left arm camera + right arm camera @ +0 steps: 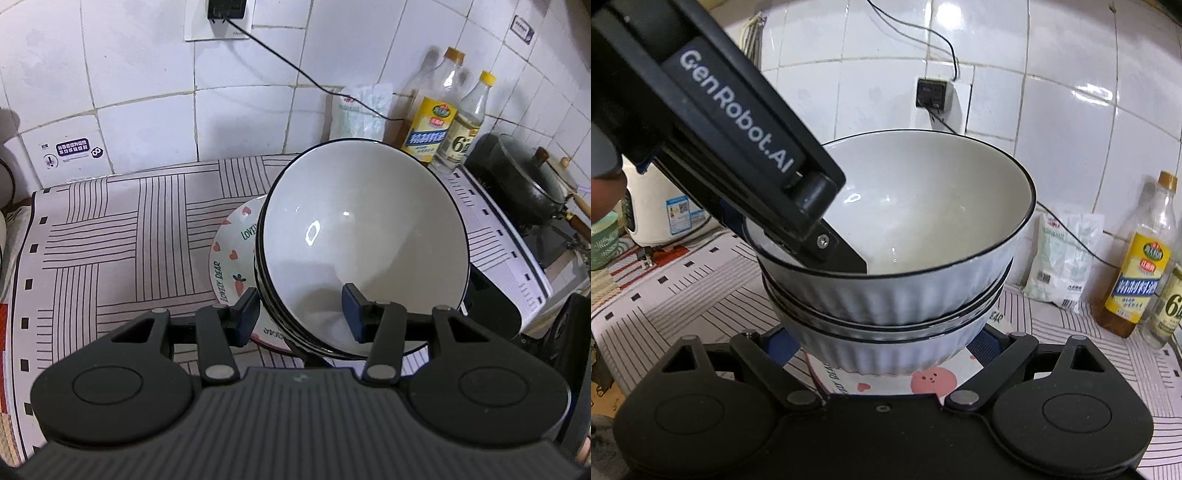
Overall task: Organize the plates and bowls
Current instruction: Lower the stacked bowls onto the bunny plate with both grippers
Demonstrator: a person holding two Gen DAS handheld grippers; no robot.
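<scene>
The left gripper's (299,314) fingers (352,312) straddle the near wall of the top bowl, one blue pad inside and the other outside by the ribbed walls; they stand fairly wide, and a gap shows beside the inner pad, so I judge the wall bracketed, not firmly pinched. The right gripper's (886,345) fingers (988,345) sit spread on either side of the foot of the bowl stack, their tips mostly hidden behind the lowest bowl, so whether they press it cannot be told. Largest of all is the worktop (110,229), covered by a line-patterned cloth and backed by a white tiled wall (147,74) with a socket (225,11) and trailing cable. On it, toward the back right part, lies a printed plate (231,254) with hearts and lettering, and the stack of white black-rimmed bowls (897,295) stands on that plate; nesting them there looks like the point of the tidying, one compact pile on one base. The top bowl (365,229) seems tilted toward the left camera, probably not yet seated or being lifted by its rim. The left gripper comes in steeply from above and the left, its body crossing the right view; the right one lies low and level, aimed at the stack's base, likely to steady it. Behind the stack stand a white bag (360,110), an oil bottle (434,114) and a vinegar bottle (463,125) against the wall, with a dark pot (528,184) at the worktop's right edge.
</scene>
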